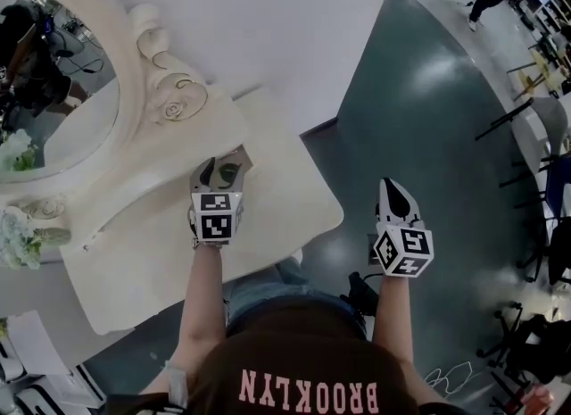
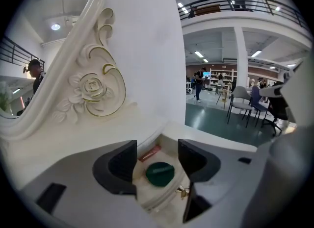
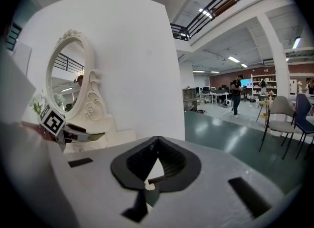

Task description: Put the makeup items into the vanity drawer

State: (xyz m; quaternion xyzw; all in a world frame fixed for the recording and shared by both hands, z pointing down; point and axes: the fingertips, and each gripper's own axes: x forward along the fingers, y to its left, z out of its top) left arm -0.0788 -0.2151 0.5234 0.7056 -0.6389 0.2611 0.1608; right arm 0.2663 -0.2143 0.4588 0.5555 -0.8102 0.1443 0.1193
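We held the left gripper (image 2: pixel 157 161) over the open vanity drawer (image 2: pixel 153 198), jaws spread wide with nothing gripped, a stance that, we judged, suited letting an item drop in. A green compact (image 2: pixel 160 173) and a reddish stick (image 2: pixel 149 153) lay inside the drawer, untouched. Our right gripper (image 3: pixel 156 146) hung beyond the tabletop (image 1: pixel 285 199), jaws pressed together and empty, probably to stay clear

I see open floor (image 1: pixel 428 136) right of the table (image 1: pixel 277 192). Behind it, the carved mirror frame (image 1: pixel 169 92) and wall (image 1: pixel 268 12) block me.
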